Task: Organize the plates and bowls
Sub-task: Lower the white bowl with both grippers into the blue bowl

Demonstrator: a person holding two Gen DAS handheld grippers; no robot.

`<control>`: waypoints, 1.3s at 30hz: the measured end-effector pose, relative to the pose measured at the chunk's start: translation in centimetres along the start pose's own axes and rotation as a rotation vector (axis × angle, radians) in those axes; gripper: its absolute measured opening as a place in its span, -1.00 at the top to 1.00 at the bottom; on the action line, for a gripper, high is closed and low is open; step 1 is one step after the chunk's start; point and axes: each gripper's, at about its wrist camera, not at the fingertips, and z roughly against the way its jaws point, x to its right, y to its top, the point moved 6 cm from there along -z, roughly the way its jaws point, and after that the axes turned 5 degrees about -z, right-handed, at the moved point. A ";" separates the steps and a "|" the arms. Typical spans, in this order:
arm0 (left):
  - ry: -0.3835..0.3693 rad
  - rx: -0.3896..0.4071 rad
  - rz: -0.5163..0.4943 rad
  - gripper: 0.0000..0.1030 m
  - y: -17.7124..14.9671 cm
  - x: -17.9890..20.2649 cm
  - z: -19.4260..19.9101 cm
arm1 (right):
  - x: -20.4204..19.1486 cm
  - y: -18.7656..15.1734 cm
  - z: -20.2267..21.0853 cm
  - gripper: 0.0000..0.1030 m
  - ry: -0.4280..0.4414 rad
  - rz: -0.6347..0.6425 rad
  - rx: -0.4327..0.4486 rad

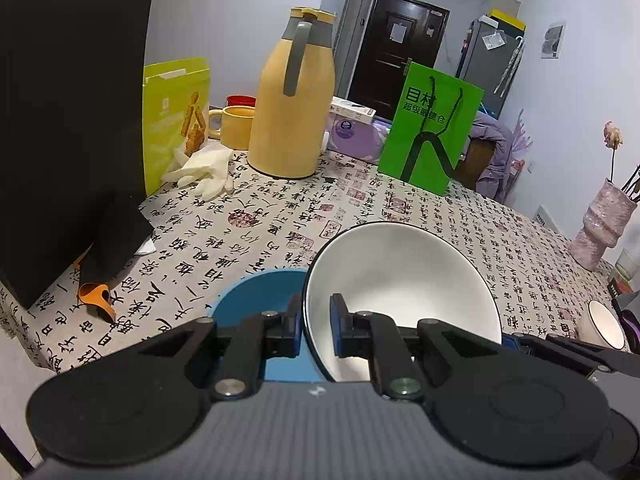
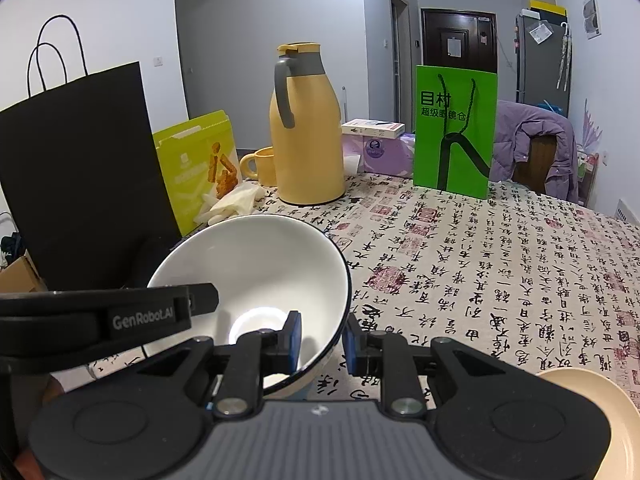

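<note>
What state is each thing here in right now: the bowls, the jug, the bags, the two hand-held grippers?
Large white bowl: tilted, rim pinched from both sides.
Blue bowl: upright, beside and partly behind the white bowl.
Left hand-held gripper: shut on the rim.
Right hand-held gripper: shut on the rim.
Yellow jug: upright, lid closed.
Green bag: standing.
Black bag: standing.

Black left tool point(image 1: 315, 330), blue pads, silver screws, ribbed grey body
</note>
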 end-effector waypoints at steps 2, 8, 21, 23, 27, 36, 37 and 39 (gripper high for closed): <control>0.001 -0.002 0.004 0.74 0.0 -0.2 -0.1 | -0.1 0.0 -0.2 0.59 0.002 0.000 -0.003; 0.008 -0.007 0.013 0.74 -0.1 -0.8 -0.4 | -0.5 -0.2 -0.8 0.59 0.006 0.004 -0.014; 0.020 -0.023 0.032 0.74 -0.5 -2.2 -1.4 | -1.4 -0.5 -2.3 0.59 0.019 0.011 -0.042; 0.022 -0.028 0.036 0.74 -0.6 -2.5 -1.6 | -1.6 -0.6 -2.6 0.59 0.022 0.011 -0.048; 0.026 -0.035 0.043 0.74 -0.8 -3.0 -2.0 | -1.8 -0.6 -3.1 0.59 0.027 0.016 -0.059; 0.029 -0.063 0.053 0.74 -1.5 -3.9 -2.9 | -2.2 -1.2 -4.4 0.59 0.037 0.018 -0.091; 0.030 -0.064 0.052 0.74 -1.6 -3.9 -3.0 | -2.2 -1.2 -4.5 0.59 0.037 0.018 -0.094; 0.031 -0.068 0.050 0.74 -1.7 -4.0 -3.2 | -2.2 -1.3 -4.7 0.59 0.038 0.019 -0.100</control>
